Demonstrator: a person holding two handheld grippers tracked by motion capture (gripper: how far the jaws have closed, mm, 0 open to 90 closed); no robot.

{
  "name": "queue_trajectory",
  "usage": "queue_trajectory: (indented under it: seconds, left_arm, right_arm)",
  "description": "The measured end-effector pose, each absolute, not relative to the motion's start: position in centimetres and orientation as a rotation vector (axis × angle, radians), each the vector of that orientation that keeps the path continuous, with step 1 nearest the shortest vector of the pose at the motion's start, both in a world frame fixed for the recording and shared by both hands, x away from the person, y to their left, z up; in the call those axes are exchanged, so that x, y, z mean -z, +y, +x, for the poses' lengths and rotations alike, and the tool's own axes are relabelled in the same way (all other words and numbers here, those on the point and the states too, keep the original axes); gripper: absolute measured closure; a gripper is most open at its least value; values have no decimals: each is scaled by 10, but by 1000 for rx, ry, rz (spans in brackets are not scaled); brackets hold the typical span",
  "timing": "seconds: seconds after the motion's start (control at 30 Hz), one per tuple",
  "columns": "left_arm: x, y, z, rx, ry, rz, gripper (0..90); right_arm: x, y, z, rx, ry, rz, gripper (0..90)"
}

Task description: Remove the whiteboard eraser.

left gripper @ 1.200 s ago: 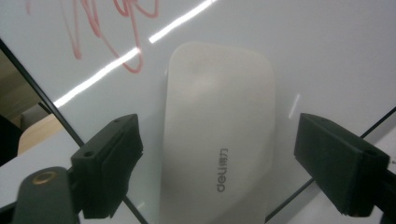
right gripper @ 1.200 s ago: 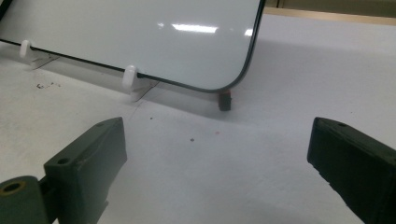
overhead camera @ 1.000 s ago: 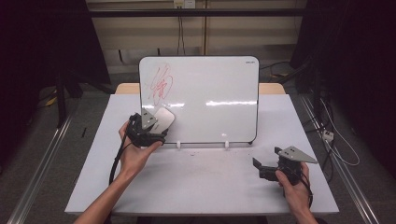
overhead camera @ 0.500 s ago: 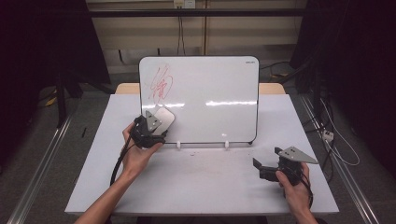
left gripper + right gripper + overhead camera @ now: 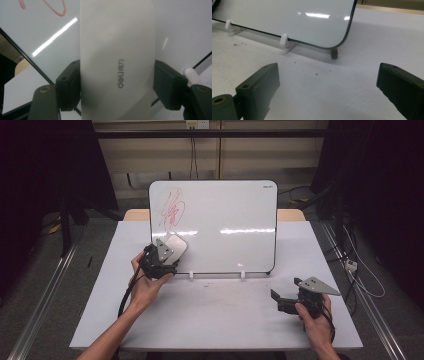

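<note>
A white table (image 5: 215, 315) carries an upright whiteboard (image 5: 225, 220) resting in two small white clips (image 5: 284, 40) along its lower edge. Red scribble (image 5: 172, 210) marks the board's upper left area. A small dark foot with a red tip (image 5: 334, 53) stands under the board's lower right corner, and a few dark specks lie on the table in front of it. Dark curtains and cables surround the table, and a wooden surface (image 5: 292, 214) shows behind the board.

The left gripper (image 5: 167, 254), held in the person's left hand (image 5: 145, 285), is clamped on a white eraser (image 5: 116, 60). In the left gripper view the two black jaws press against the eraser's long sides, one on each side, near its lower half; the printed logo faces the camera. The eraser lies against the board's lower left region, below the red scribble and apart from it.

The right gripper (image 5: 286, 301), held in the right hand (image 5: 315, 320), rests low over the table's right front, well apart from the board. Its jaws stand wide apart with nothing between them.

Compared with the frame one second earlier, the left gripper and eraser have shifted slightly to the right along the board's lower left edge; the right gripper is unchanged in place.
</note>
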State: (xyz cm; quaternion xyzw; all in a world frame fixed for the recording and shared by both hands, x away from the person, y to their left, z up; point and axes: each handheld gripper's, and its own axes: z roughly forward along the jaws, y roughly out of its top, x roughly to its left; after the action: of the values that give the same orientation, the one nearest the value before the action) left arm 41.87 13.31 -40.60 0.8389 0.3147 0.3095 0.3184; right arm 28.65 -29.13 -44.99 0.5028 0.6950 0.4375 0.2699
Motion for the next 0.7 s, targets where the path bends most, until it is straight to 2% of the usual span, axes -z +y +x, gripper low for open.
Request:
queue_trajectory:
  seconds: [0.27, 0.47, 0.7]
  left_arm:
    - [406, 137, 420, -767, 842, 2171, 301]
    - [403, 145, 424, -654, 870, 2127, 301]
    - [402, 148, 422, -616, 883, 2090, 301]
  right_arm:
    - [450, -292, 287, -1177, 1872, 1359, 46]
    - [450, -291, 287, -1175, 1872, 1360, 46]
    - [448, -290, 286, -1182, 1860, 1374, 46]
